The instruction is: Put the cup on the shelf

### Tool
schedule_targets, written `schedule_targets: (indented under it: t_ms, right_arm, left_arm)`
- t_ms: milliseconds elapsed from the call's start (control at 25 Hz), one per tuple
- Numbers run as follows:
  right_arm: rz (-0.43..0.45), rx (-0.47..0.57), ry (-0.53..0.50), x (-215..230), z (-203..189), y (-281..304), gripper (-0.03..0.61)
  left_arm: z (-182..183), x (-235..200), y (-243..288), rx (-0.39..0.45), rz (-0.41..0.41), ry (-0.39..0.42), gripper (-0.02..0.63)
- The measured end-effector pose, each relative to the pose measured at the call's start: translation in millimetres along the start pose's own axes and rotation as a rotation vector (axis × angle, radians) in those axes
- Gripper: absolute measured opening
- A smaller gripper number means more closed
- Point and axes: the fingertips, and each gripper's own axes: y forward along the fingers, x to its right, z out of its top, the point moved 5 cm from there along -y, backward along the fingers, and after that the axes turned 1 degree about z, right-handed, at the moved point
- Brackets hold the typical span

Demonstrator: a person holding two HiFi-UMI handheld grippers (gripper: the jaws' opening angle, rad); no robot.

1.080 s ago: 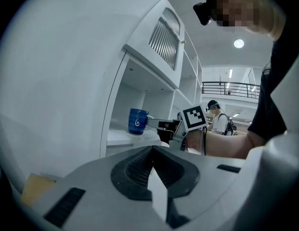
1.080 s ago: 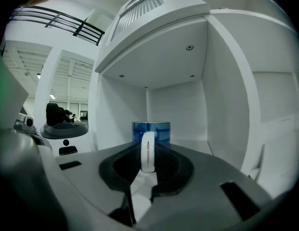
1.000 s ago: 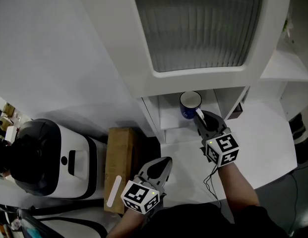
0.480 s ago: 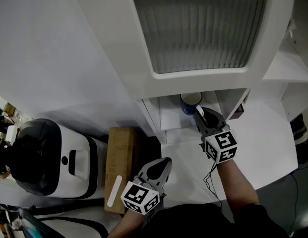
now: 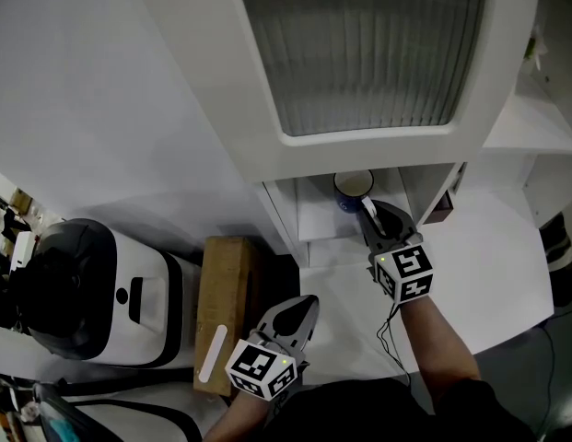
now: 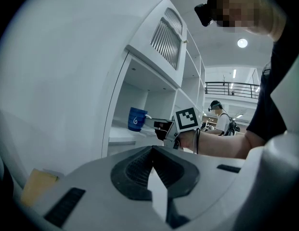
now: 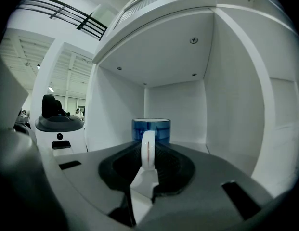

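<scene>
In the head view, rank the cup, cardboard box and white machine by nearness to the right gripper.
1. Cup: straight ahead, handle held by the right gripper.
2. Cardboard box: lower left, beside the shelf unit.
3. White machine: far left, beyond the box.

The cup is deep blue with a white handle and a white swirl. The shelf is plain white. At seven o'clock from it lies a brown box. Black-and-white square markers pattern the cubes of the left gripper and right gripper.
</scene>
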Motion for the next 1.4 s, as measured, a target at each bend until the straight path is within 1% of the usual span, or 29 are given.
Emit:
schedule_targets:
  t_ms: [120, 360, 680, 960, 1160, 1400]
  right_arm:
    - [0.009, 0.001, 0.015, 1, 0, -1, 0.051]
    - [0.02, 0.003, 0.05, 3, -5, -11, 0.085]
    - [0.027, 0.007, 0.055, 7, -6, -33, 0.092]
    - [0.041, 0.034, 0.06, 14, -3, -64, 0.09]
    - [0.096, 0.039, 0.084, 16, -4, -88, 0.02]
    - [0.197, 0.01, 0.098, 13, -13, -113, 0.006]
  left_arm:
    - [-2, 3, -2, 0.0, 0.007, -0.003, 0.005]
    - [-2, 8, -6, 0.008, 0.018, -0.003, 0.006]
    - [-5, 26, -1, 0.007, 0.012, -0.006, 0.006]
    - [-9, 53, 8, 0.011, 0.004, -0.005, 0.006]
    - [-14, 79, 12, 0.009, 0.013, -0.009, 0.006]
    - [-22, 111, 14, 0.014, 0.048, -0.011, 0.005]
